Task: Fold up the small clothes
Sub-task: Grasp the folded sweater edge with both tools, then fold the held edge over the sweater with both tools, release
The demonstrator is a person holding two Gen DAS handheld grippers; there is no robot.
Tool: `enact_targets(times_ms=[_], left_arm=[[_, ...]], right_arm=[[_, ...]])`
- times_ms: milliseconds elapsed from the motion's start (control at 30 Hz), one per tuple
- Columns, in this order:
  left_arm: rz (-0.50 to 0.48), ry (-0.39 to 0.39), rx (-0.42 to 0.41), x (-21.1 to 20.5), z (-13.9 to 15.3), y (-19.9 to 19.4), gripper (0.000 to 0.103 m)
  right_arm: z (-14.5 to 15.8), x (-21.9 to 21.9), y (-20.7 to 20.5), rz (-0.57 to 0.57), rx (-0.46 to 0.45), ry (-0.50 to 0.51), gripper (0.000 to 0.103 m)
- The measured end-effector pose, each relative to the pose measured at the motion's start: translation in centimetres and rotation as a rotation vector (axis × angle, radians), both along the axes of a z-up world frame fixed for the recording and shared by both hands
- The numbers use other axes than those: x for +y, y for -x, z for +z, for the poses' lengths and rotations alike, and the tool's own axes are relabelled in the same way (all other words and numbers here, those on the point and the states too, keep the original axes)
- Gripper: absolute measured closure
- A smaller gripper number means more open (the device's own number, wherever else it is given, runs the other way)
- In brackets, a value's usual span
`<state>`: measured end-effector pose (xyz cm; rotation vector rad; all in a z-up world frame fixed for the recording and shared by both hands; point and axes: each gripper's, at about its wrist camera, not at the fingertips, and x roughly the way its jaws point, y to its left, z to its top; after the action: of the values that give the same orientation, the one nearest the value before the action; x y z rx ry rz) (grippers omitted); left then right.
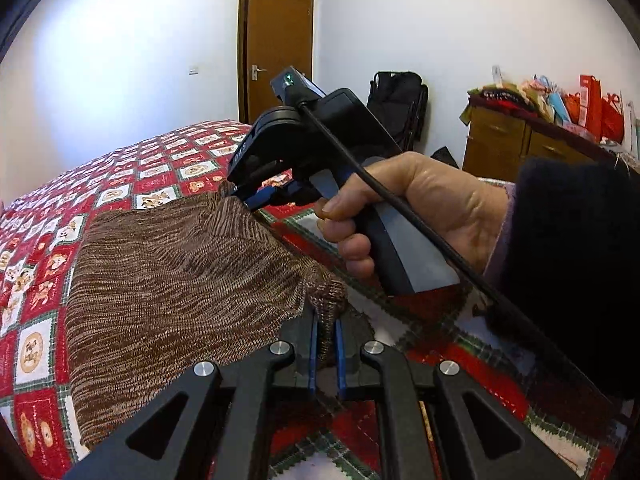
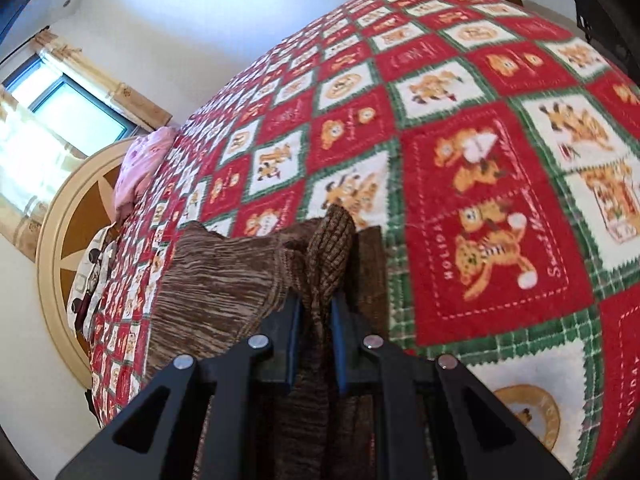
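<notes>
In the left wrist view, the left gripper (image 1: 325, 336) at lower centre pinches a corner of the brown marled knit garment (image 1: 176, 280) spread over the red-and-white patchwork quilt (image 1: 36, 240), while the right gripper (image 1: 240, 196) nips its far edge at mid-frame; in the right wrist view, that gripper's jaws clamp bunched knit at lower centre.

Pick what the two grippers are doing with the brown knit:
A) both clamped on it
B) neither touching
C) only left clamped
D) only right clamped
A: the left gripper pinches a corner of the knit, and the right gripper has a bunched fold between its fingers.
</notes>
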<state>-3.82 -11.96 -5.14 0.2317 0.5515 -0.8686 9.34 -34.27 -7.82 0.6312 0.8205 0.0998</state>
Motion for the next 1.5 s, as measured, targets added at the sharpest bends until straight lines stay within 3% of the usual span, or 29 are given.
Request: enact_targets(times_ms=[100, 200, 267, 333, 433, 533, 700, 800, 900, 933, 1000, 1267, 1500], left_arm=[[-0.024, -0.029, 0.040, 0.4, 0.3, 0.3, 0.088], [-0.061, 0.002, 0.069, 2.1, 0.6, 0.8, 0.075], [-0.072, 0.037, 0.071, 3.6, 0.9, 1.3, 0.048], [-0.052, 0.077, 0.044, 5.5, 1.4, 1.9, 0.041], [-0.017, 0.081, 0.046, 7.1, 1.7, 2.0, 0.041], [0.088, 0.072, 0.066, 9.3, 1.8, 1.0, 0.041], [0.337, 0.020, 0.184, 12.9, 0.7, -2.4, 0.041], [0.479, -0.071, 0.253, 14.3, -0.4, -5.2, 0.041], [0.565, -0.109, 0.259, 15.3, -0.7, -6.5, 0.041], [0.577, -0.116, 0.253, 15.6, -0.7, -6.5, 0.041], [0.597, -0.146, 0.238, 15.4, -0.6, -6.9, 0.041], [0.619, -0.184, 0.194, 15.5, -0.1, -7.2, 0.041], [0.624, -0.195, 0.176, 14.9, 0.3, -7.8, 0.041]], right_arm=[[0.7, -0.3, 0.5, -0.032, 0.010, 0.050, 0.079], [2.4, -0.9, 2.7, -0.131, 0.028, 0.162, 0.071], [4.1, -0.4, 5.3, -0.142, -0.023, 0.170, 0.071], [5.4, 0.9, 7.7, -0.120, -0.057, 0.176, 0.071], [6.2, 3.9, 11.1, -0.087, -0.071, 0.211, 0.069], [5.6, 6.7, 14.1, -0.070, -0.063, 0.215, 0.067], [4.1, 10.2, 15.9, -0.079, -0.038, 0.247, 0.058], [3.3, 12.2, 16.2, -0.072, -0.006, 0.320, 0.057], [2.5, 13.8, 15.8, -0.075, 0.018, 0.451, 0.058], [2.2, 14.2, 15.7, -0.073, 0.027, 0.487, 0.060], [1.4, 14.6, 15.3, -0.051, 0.062, 0.527, 0.076], [1.3, 12.6, 16.2, -0.084, 0.144, 0.493, 0.073], [5.8, 14.4, 15.3, -0.098, -0.020, 0.577, 0.073]])
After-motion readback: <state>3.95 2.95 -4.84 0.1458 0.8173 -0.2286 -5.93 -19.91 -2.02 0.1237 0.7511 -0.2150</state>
